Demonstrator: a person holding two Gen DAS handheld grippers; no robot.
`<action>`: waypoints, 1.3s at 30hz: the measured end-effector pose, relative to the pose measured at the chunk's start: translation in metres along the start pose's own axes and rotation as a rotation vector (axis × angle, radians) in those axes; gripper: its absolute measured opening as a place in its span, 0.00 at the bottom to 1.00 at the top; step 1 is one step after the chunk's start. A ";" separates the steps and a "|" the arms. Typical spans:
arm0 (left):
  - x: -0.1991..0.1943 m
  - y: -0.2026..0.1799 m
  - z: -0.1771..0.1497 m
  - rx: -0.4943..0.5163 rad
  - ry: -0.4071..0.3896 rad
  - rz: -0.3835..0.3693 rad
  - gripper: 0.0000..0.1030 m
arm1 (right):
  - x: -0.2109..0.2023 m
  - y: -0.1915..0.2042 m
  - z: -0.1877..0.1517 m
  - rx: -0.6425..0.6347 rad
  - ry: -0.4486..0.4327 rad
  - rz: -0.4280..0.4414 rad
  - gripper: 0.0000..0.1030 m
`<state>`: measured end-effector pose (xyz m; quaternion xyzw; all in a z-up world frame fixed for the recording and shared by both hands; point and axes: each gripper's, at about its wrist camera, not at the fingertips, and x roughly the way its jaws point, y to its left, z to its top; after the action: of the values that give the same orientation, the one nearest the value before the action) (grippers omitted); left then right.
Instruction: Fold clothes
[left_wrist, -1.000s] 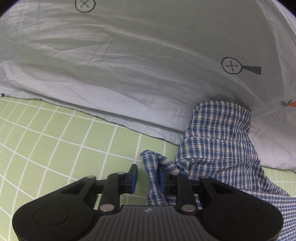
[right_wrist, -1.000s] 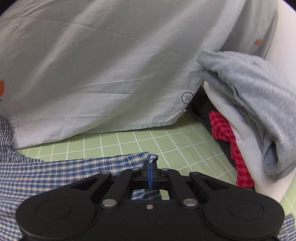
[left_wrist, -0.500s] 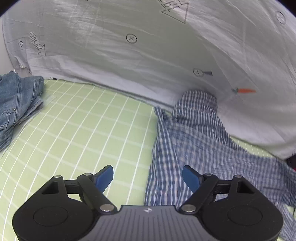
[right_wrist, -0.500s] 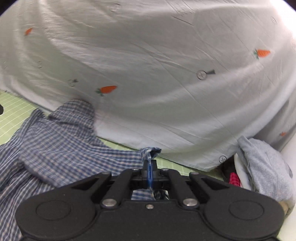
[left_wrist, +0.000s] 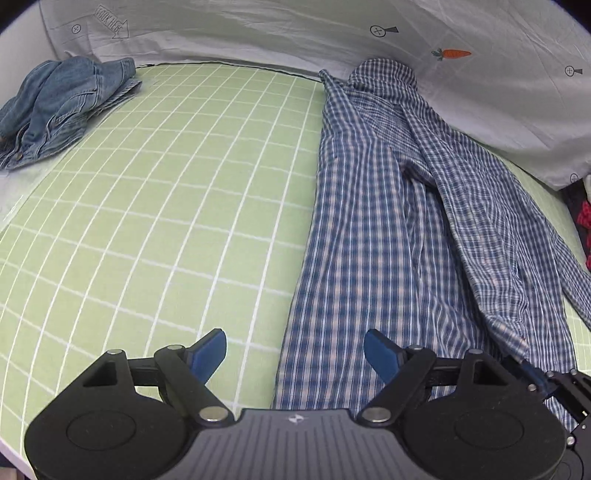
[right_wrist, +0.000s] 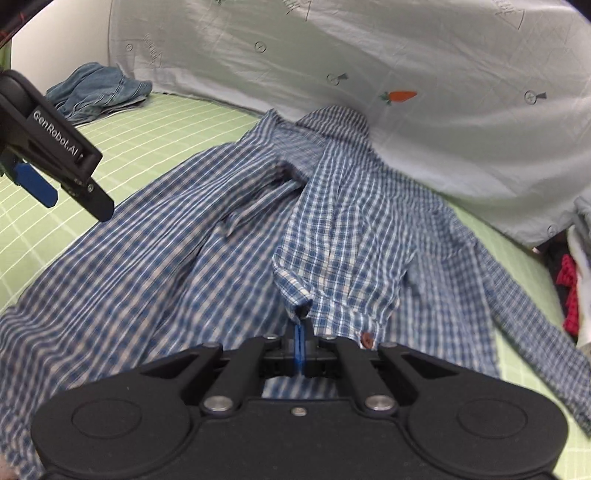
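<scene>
A blue-and-white checked shirt (left_wrist: 399, 221) lies stretched out on the green gridded mat (left_wrist: 166, 184), collar at the far end against the grey sheet. My left gripper (left_wrist: 295, 350) is open and empty, hovering over the shirt's near left edge. My right gripper (right_wrist: 300, 332) is shut on a fold of the shirt's edge (right_wrist: 295, 291) and holds it lifted above the rest of the shirt (right_wrist: 166, 258). The left gripper (right_wrist: 37, 184) shows at the left of the right wrist view. The right gripper's body (left_wrist: 554, 384) shows at the lower right of the left wrist view.
A crumpled denim garment (left_wrist: 55, 107) lies at the mat's far left corner. A grey sheet with carrot prints (left_wrist: 480, 74) rises behind the mat. A pile with red and dark clothes (right_wrist: 569, 288) sits at the far right edge.
Both grippers have pulled back toward me from the collar end. The left gripper let go of the shirt and opened wide. The right gripper stays shut on the fabric and has drawn it along.
</scene>
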<state>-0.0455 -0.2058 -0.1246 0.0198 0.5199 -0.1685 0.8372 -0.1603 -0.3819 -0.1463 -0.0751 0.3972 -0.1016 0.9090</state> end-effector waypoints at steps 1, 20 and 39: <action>-0.002 0.001 -0.006 0.000 0.005 0.002 0.80 | -0.002 0.003 -0.005 0.009 0.012 0.011 0.01; -0.015 -0.023 -0.006 0.192 -0.010 -0.137 0.98 | -0.086 -0.041 -0.031 0.576 0.012 -0.239 1.00; 0.020 -0.152 -0.027 0.165 -0.023 -0.145 0.81 | -0.085 -0.175 -0.092 0.597 0.040 -0.254 1.00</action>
<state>-0.1065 -0.3485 -0.1330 0.0489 0.4947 -0.2712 0.8242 -0.3060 -0.5361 -0.1102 0.1478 0.3551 -0.3276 0.8630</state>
